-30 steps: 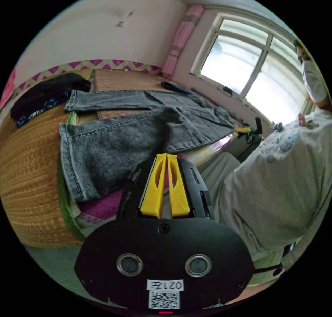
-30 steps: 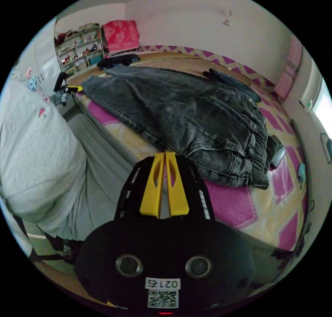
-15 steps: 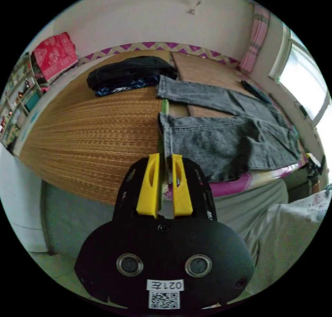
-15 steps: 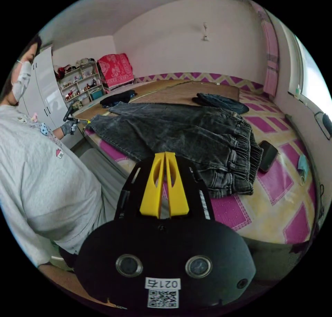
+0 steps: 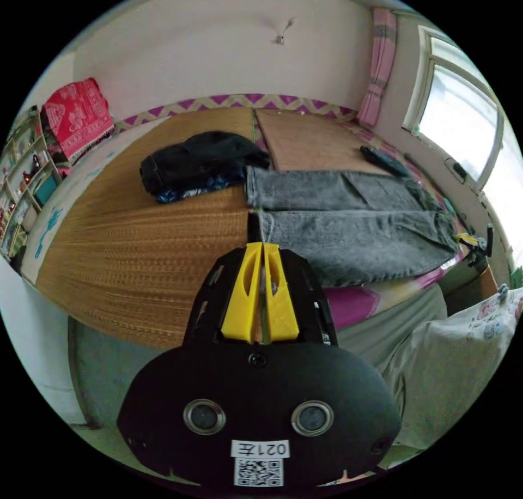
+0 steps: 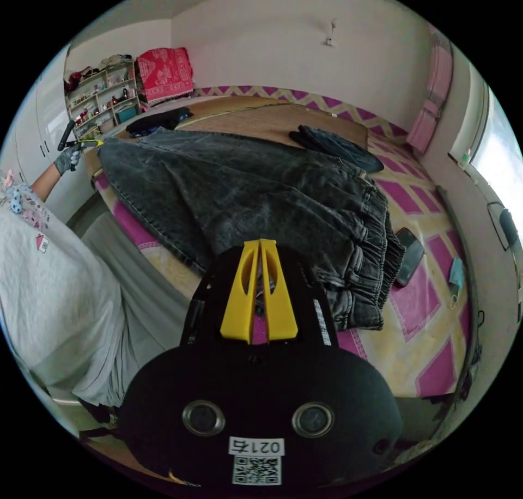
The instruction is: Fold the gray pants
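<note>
On the bed's woven straw mat (image 5: 136, 248) a folded pile of black and blue patterned clothes (image 5: 196, 164) lies just beside the far leg's hem; the washed gray denim pants (image 5: 348, 224) stretch from there toward the window, long axis running along the bed's near edge, both legs flat and side by side. The left tongs (image 5: 262, 248) sit at the near leg's cuff, their yellow jaws drawn almost together with a thin sliver of something between them, though I cannot tell whether that is the hem. In the right gripper view the right tongs (image 6: 260, 245) are clenched with nothing visibly caught, poised just short of the elastic waistband, which rests on the pink and yellow checked quilt (image 6: 430, 324). So each hand is nearest its own end, and the likely fold brings cuff toward waist. A dark phone (image 6: 408, 256) lies touching the waistband, and a folded dark garment (image 6: 335, 145) lies behind the pants
</note>
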